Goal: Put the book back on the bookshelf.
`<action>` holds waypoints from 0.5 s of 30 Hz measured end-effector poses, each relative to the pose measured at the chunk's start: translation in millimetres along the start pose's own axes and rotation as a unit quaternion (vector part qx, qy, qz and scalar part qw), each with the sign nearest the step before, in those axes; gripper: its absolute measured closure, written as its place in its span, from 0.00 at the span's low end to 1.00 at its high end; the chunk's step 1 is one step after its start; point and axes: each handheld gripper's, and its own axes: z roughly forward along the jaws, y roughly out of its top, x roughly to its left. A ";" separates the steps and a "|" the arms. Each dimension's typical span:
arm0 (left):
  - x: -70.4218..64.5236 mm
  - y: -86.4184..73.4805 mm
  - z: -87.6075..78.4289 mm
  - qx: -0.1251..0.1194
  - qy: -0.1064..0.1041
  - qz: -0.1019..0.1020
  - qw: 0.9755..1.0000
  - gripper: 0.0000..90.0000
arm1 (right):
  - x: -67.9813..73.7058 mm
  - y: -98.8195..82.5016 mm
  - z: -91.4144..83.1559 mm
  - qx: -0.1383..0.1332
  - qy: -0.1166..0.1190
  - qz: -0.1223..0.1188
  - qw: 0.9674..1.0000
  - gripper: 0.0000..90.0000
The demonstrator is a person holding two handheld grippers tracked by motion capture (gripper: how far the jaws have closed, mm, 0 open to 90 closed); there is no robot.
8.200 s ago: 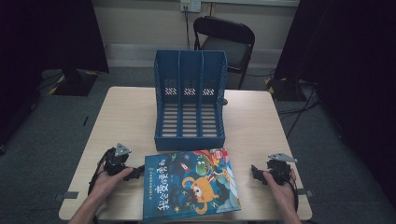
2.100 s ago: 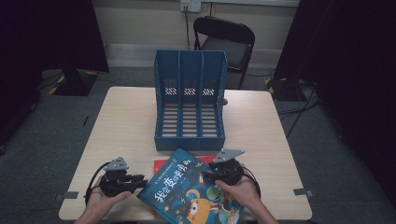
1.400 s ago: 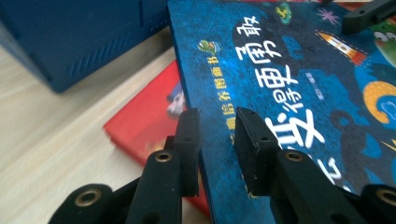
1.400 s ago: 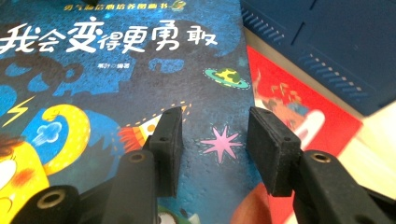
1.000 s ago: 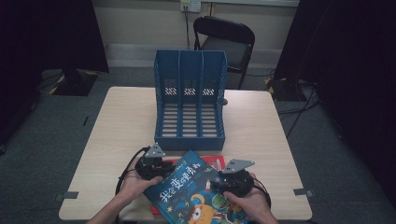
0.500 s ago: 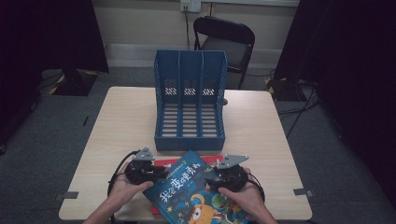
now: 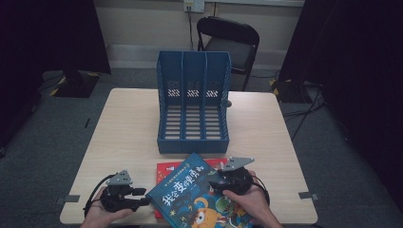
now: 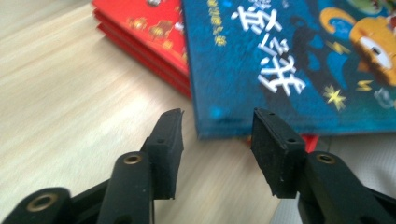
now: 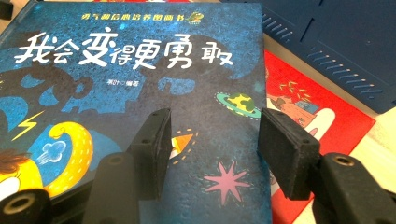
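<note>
A blue picture book [image 7: 190, 199] lies askew on a stack of red books [image 7: 166, 168] at the table's near edge. My left gripper [image 7: 141, 197] rests on the table left of the book and points at its left corner. Its jaws have just been opening; the blue book's [image 8: 280, 56] corner lies just ahead of the gap of my left gripper [image 8: 217, 126], untouched by the pads. My right gripper [image 7: 217, 179] sits on the book's cover. In the right gripper view, my right gripper [image 9: 212, 135] stands open over the blue book [image 9: 116, 70].
A blue three-slot file rack [image 7: 193, 114] lies in the middle of the wooden table [image 7: 128, 128], just behind the books. The red books [image 9: 303, 107] peek out beside the rack's edge [image 9: 327, 37]. A black folding chair [image 7: 228, 42] stands beyond the table.
My left gripper has pulled back from the book's upper left edge to the near left, and its jaws have spread. The right gripper has stayed on the book.
</note>
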 end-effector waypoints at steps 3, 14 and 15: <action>-0.8 -0.6 0.3 -0.002 0.001 0.003 1.000 0.58 | -0.6 0.0 -0.1 0.000 0.002 0.001 1.000 0.50; 2.5 5.2 10.0 -0.007 0.010 -0.002 1.000 0.60 | -9.9 -9.1 -3.7 0.000 0.012 0.034 0.999 0.45; 3.8 6.7 11.0 -0.007 0.010 -0.003 1.000 0.60 | -9.9 -9.7 -4.9 0.002 0.009 0.036 0.999 0.45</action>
